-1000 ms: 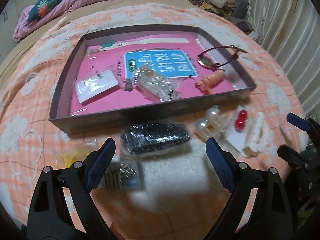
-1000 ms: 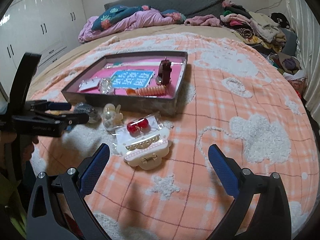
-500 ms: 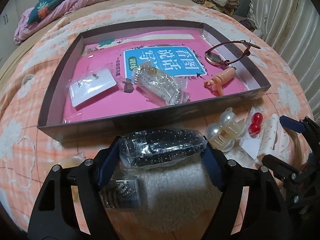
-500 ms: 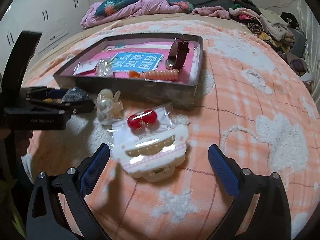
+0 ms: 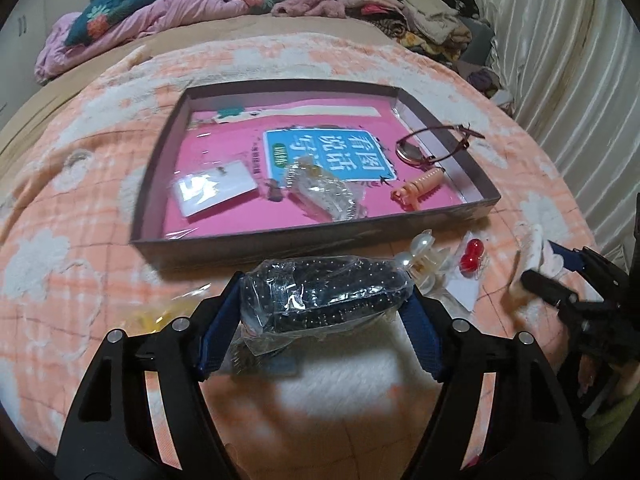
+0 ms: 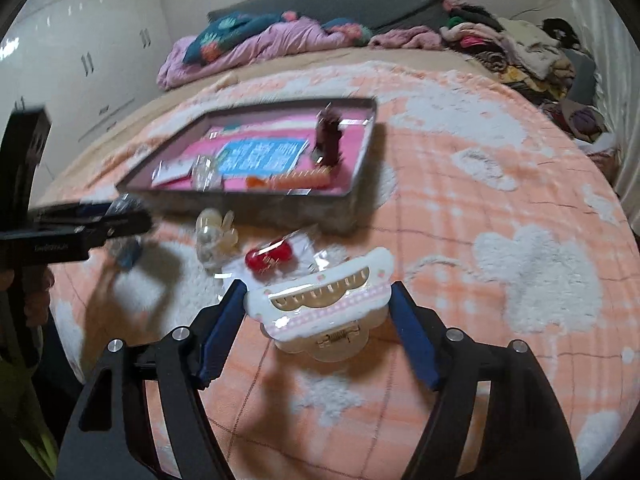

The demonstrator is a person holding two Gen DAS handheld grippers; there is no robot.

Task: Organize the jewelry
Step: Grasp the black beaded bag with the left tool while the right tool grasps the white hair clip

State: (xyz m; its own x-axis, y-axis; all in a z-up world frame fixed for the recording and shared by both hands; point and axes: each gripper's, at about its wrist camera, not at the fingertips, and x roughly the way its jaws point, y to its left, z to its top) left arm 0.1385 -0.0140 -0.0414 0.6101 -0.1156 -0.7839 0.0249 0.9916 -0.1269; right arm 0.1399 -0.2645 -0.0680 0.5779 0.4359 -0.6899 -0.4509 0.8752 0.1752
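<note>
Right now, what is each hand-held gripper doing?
Left hand-held gripper: shut on the bagged black bead jewelry.
Right hand-held gripper: shut on the white hair claw clip.

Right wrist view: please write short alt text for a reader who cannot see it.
The right gripper clamps a white hair claw clip above an orange blanket. Behind lie red earrings, a pearl clip and a dark tray.

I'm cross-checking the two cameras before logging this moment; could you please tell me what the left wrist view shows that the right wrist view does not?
Only the left wrist view shows the left claw gripping the bagged black beaded piece, and a yellow item beside it. Only the right wrist view shows the right claw around the white hair clip, plus white cabinets. Both show the tray and red bead earrings.
</note>
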